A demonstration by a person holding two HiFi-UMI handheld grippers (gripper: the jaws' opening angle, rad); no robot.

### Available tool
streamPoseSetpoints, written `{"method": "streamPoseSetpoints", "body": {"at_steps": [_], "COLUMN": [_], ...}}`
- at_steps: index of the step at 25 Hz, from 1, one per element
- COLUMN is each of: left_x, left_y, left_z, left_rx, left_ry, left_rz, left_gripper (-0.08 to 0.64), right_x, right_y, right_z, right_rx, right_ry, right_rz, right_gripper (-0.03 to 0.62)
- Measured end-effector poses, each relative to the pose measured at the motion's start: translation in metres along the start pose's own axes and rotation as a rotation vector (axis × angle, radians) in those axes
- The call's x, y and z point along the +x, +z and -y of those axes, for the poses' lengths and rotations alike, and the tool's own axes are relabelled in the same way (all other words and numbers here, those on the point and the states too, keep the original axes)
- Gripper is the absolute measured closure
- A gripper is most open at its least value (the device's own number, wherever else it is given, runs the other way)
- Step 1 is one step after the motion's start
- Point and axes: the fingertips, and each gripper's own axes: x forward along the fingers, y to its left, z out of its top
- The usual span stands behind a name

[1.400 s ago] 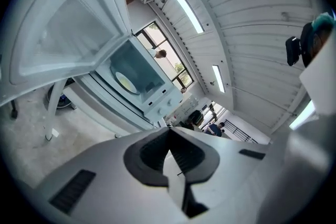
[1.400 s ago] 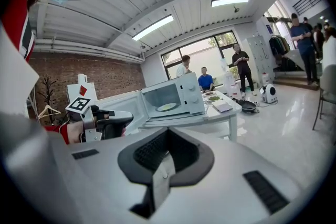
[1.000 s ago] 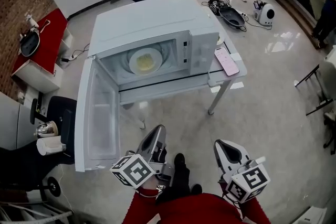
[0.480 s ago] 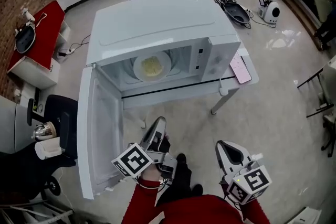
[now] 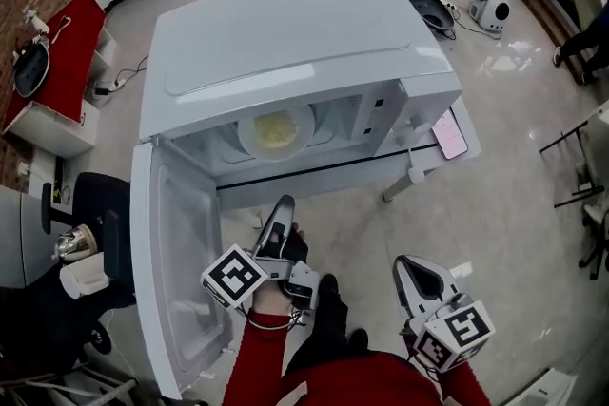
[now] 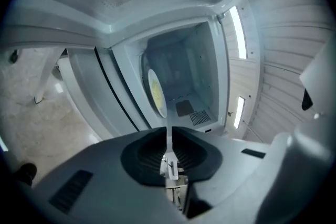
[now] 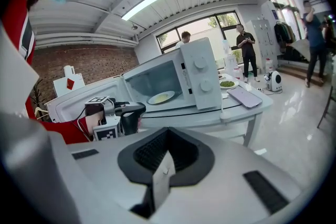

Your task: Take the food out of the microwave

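Red sleeves (image 5: 262, 361) are worn, and the left gripper (image 5: 283, 203) and right gripper (image 5: 411, 262) are each built of pale grey shells, lined with black ribbed pads (image 7: 149, 153) and topped by a white cube (image 5: 234, 278) printed with black square markers.

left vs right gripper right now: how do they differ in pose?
The left gripper is forward at the open microwave, aimed at the plate; the right gripper hangs back near the body. The left is rolled sideways; the right sits level. Both have jaws together, empty.
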Motion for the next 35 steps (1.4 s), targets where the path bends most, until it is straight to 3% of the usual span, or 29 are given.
{"method": "streamPoseSetpoints", "body": {"at_steps": [4,25,35], "left_x": [0.013,0.067,0.075], "left_y": [0.010,0.050,0.041], "left_z": [-0.004,-0.020,-0.022], "left_rx": [-0.094,-0.246,-0.364], "left_ry": [-0.010,-0.032,-0.007], "left_rz": [0.026,0.062,0.052], "left_gripper": [0.506,0.479,0.537], "right_x": [0.009,0.043,0.047], "right_y": [0.000,0.005,0.003], "right_z": [0.004,0.011,0.011], "right_rx": [0.010,0.038,0.050], "right_ry": [-0.002,-0.010,-0.016], "right_rz": [-0.022,-0.083,-0.091], "right_gripper": [0.581,0.581,0.581]}}
